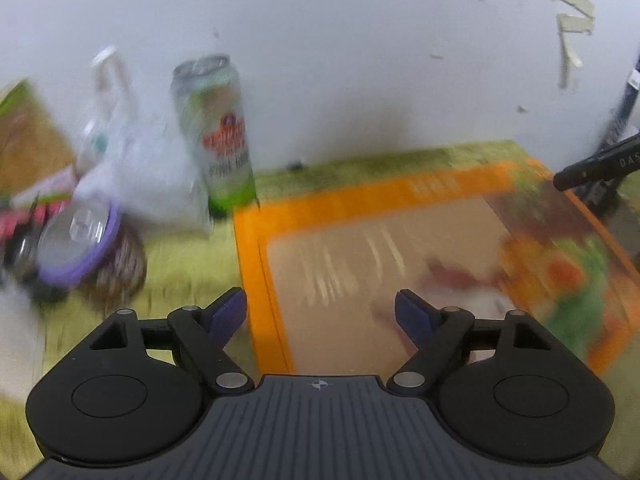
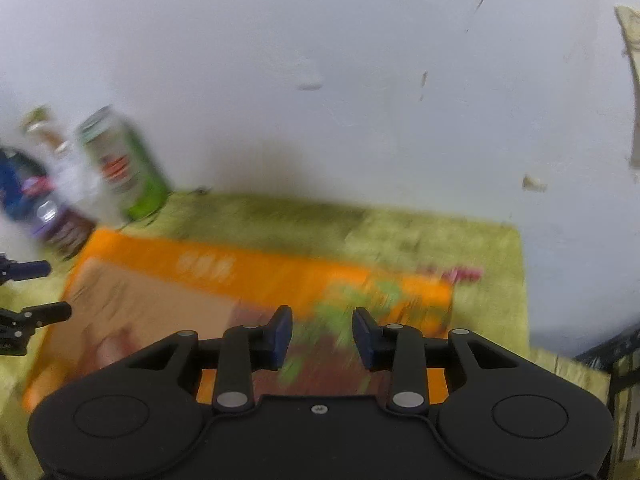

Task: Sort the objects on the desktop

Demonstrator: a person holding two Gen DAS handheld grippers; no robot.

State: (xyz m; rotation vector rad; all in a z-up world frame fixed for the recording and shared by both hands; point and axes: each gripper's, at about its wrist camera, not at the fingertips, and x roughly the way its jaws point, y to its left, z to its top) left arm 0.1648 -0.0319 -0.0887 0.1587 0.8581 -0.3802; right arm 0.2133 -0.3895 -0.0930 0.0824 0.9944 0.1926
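Over the green-covered worktop point(image 1: 192, 252), both empty grippers are hovering above the flat orange box point(image 1: 256, 280), left gripper point(image 1: 320, 316) jaws wide apart, right gripper point(image 2: 322, 336) jaws slightly parted, so each is needing to straddle an edge squarely before closing.

Motion blur smears both views. In the left wrist view the print on the orange-bordered box point(image 1: 400, 248) is unreadable, and so is the lettering on the green can point(image 1: 216, 136). The clear bottle point(image 1: 108, 104) and the purple-rimmed lid point(image 1: 76, 244) melt into a pale smudge. A brown package point(image 1: 24, 136) is cut off by the left edge. In the right wrist view a small pink thing point(image 2: 460, 274) is too blurred to identify.
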